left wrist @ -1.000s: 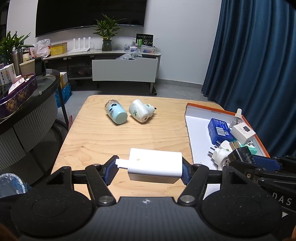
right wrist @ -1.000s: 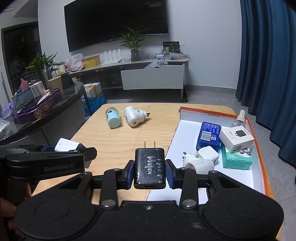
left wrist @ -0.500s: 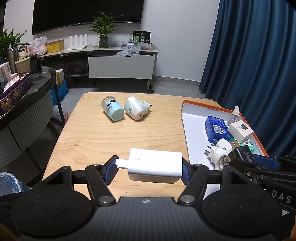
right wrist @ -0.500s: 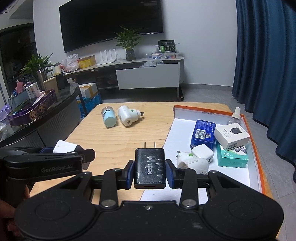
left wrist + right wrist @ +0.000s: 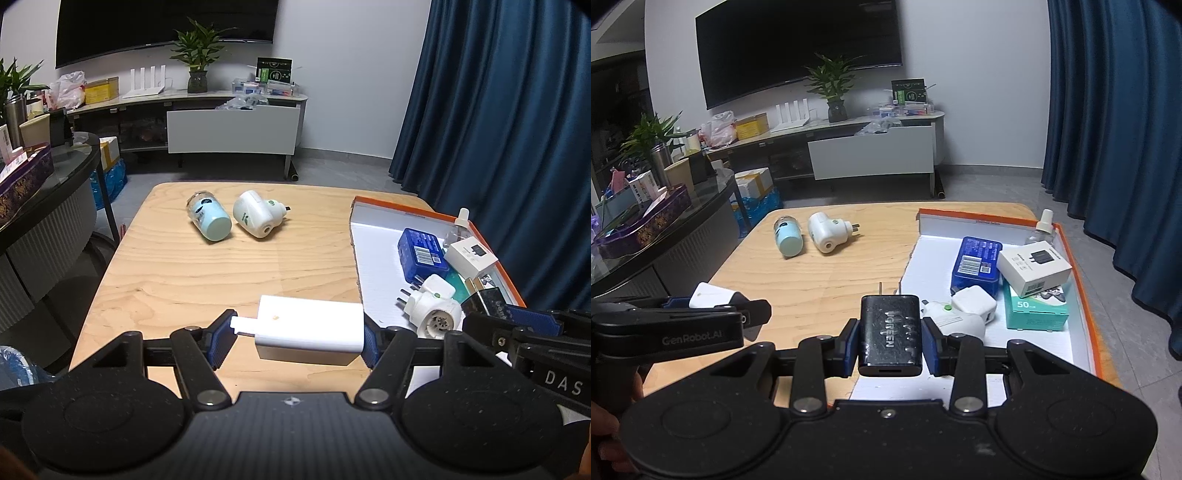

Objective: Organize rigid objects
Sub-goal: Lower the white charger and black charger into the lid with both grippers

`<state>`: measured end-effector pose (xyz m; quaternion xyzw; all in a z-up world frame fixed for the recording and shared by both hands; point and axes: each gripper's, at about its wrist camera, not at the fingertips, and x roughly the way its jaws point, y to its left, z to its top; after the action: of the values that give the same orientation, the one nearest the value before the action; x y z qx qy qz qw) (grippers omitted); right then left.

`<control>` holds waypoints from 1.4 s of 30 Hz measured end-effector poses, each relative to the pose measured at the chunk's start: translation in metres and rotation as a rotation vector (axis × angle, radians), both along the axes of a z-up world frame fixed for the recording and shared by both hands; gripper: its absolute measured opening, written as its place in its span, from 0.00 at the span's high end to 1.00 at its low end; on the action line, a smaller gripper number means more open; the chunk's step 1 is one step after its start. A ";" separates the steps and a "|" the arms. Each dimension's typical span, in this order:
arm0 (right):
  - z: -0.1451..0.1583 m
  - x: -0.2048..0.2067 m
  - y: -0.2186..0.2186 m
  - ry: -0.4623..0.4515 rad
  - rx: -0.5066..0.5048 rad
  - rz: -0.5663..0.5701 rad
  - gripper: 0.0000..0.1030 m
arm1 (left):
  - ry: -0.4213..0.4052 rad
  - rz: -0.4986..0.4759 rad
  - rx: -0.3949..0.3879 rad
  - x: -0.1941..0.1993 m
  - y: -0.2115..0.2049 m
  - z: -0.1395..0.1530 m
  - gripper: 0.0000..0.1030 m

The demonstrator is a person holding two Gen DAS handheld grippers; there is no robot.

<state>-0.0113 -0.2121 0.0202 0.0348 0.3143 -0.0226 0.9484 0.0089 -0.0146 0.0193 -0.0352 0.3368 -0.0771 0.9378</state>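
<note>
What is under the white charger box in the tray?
The white charger box rests on a teal box and overlaps the blue box. Whatever else lies beneath is hidden.

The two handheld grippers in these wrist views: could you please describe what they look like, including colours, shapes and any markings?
Both are matte black plastic. The left gripper and right gripper each have a broad body with two round discs, angled linkage bars with silver pivot screws, and blue ribbed pads on the fingertips. White "GenRobot.AI" lettering runs along the left one's side; the right one's side shows "DAS". No sleeves are visible.

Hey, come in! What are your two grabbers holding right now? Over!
Left gripper shut on white charger. Right gripper shut on black charger. Box ahead, nothing blocking.
</note>
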 end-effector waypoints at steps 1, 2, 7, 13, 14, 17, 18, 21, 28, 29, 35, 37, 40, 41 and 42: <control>0.000 0.000 -0.001 -0.001 0.001 -0.002 0.58 | 0.001 -0.002 -0.001 0.000 -0.001 0.000 0.35; 0.001 0.000 -0.002 -0.002 0.001 -0.004 0.58 | 0.001 -0.005 -0.001 0.000 -0.002 0.001 0.35; 0.002 -0.002 -0.007 -0.005 0.003 -0.017 0.58 | -0.001 -0.018 0.000 0.000 -0.006 0.002 0.35; 0.002 -0.004 -0.014 -0.006 0.004 -0.034 0.58 | 0.005 -0.038 0.004 0.001 -0.013 0.002 0.35; 0.003 -0.005 -0.016 -0.006 0.005 -0.038 0.58 | 0.006 -0.042 0.006 0.001 -0.014 0.002 0.35; 0.002 -0.005 -0.020 -0.005 0.008 -0.050 0.58 | 0.009 -0.051 0.007 0.001 -0.018 0.001 0.35; 0.002 -0.006 -0.022 -0.005 0.009 -0.054 0.58 | 0.011 -0.054 0.006 0.002 -0.019 0.001 0.35; 0.002 -0.008 -0.027 -0.003 0.010 -0.065 0.58 | 0.016 -0.064 0.005 0.003 -0.023 0.001 0.35; 0.002 -0.013 -0.040 0.000 0.013 -0.103 0.58 | 0.018 -0.099 0.007 0.005 -0.036 0.002 0.35; 0.002 -0.014 -0.043 0.000 0.013 -0.109 0.58 | 0.017 -0.105 0.007 0.005 -0.038 0.003 0.35; 0.001 -0.020 -0.058 0.002 0.013 -0.150 0.58 | 0.017 -0.150 0.008 0.006 -0.055 0.003 0.35; 0.001 -0.022 -0.063 0.002 0.014 -0.162 0.58 | 0.016 -0.166 0.010 0.006 -0.061 0.004 0.35; 0.000 -0.023 -0.069 0.002 0.014 -0.179 0.58 | 0.016 -0.189 0.014 0.006 -0.070 0.004 0.35; 0.000 -0.024 -0.071 0.002 0.014 -0.184 0.58 | 0.015 -0.195 0.015 0.007 -0.073 0.004 0.35; 0.000 -0.025 -0.073 0.002 0.015 -0.189 0.58 | 0.016 -0.200 0.015 0.007 -0.075 0.004 0.35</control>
<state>-0.0363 -0.2850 0.0203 0.0712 0.3106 -0.1096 0.9415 0.0161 -0.0895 0.0229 0.0050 0.3465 -0.1678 0.9229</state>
